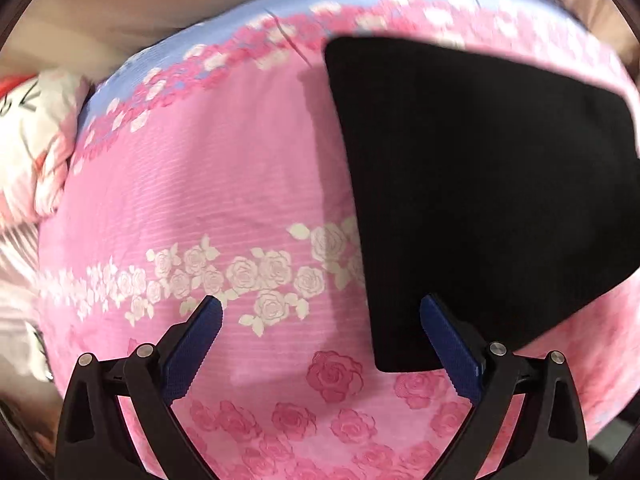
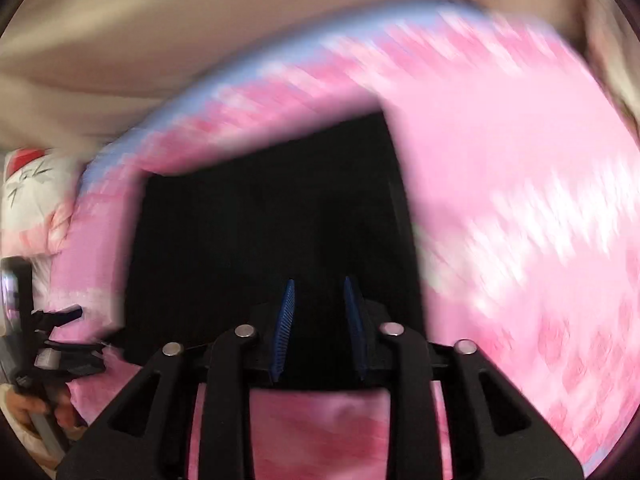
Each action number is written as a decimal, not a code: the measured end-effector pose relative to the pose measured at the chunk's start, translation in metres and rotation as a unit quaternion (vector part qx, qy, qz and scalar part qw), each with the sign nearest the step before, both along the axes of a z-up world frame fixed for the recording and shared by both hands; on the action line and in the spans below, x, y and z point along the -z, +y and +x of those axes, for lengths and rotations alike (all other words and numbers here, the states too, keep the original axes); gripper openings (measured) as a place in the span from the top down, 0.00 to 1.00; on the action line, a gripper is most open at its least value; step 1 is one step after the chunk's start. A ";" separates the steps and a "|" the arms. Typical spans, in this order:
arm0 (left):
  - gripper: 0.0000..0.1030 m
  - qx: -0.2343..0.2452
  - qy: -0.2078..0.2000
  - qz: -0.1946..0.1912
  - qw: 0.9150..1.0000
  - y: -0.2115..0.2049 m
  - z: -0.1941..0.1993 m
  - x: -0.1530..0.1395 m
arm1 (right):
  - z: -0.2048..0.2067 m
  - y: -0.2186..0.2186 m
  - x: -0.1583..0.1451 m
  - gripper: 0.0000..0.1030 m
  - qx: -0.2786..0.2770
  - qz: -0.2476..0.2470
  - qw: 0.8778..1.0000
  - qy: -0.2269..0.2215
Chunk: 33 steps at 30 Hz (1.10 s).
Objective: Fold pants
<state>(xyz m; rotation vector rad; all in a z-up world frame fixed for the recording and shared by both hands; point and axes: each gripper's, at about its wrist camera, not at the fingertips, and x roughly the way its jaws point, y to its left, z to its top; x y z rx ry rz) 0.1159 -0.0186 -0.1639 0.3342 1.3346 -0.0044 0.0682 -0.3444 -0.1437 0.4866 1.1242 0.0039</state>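
Note:
The black pants [image 1: 480, 184] lie folded flat in a rough rectangle on the pink rose-print bedsheet [image 1: 224, 184]. My left gripper [image 1: 320, 312] is open and empty, above the sheet at the near left corner of the pants; its right finger [image 1: 448, 344] overlaps the pants' edge. In the blurred right wrist view the pants [image 2: 260, 232] fill the middle. My right gripper [image 2: 318, 292] hangs over their near edge, its blue pads a narrow gap apart with nothing visibly between them. The left gripper also shows in the right wrist view [image 2: 60, 320] at far left.
A white and red pillow or plush [image 1: 36, 140] lies at the bed's left edge, also in the right wrist view [image 2: 32, 200]. A beige wall or headboard [image 1: 160, 4] runs behind the bed. The person's hand [image 2: 44, 408] holds the left gripper.

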 end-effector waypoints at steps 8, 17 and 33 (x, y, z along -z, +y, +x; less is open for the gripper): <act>0.05 0.023 0.006 0.029 0.999 -0.003 0.004 0.005 | -0.025 -0.026 0.009 0.96 0.051 0.023 0.997 -0.043; 0.05 0.020 0.004 0.052 0.998 -0.014 -0.002 0.003 | -0.009 -0.038 0.014 0.51 0.056 0.018 0.998 -0.024; 0.05 -0.051 0.026 -0.048 0.997 0.037 -0.036 -0.022 | -0.019 0.011 -0.042 0.47 0.010 0.043 0.996 -0.077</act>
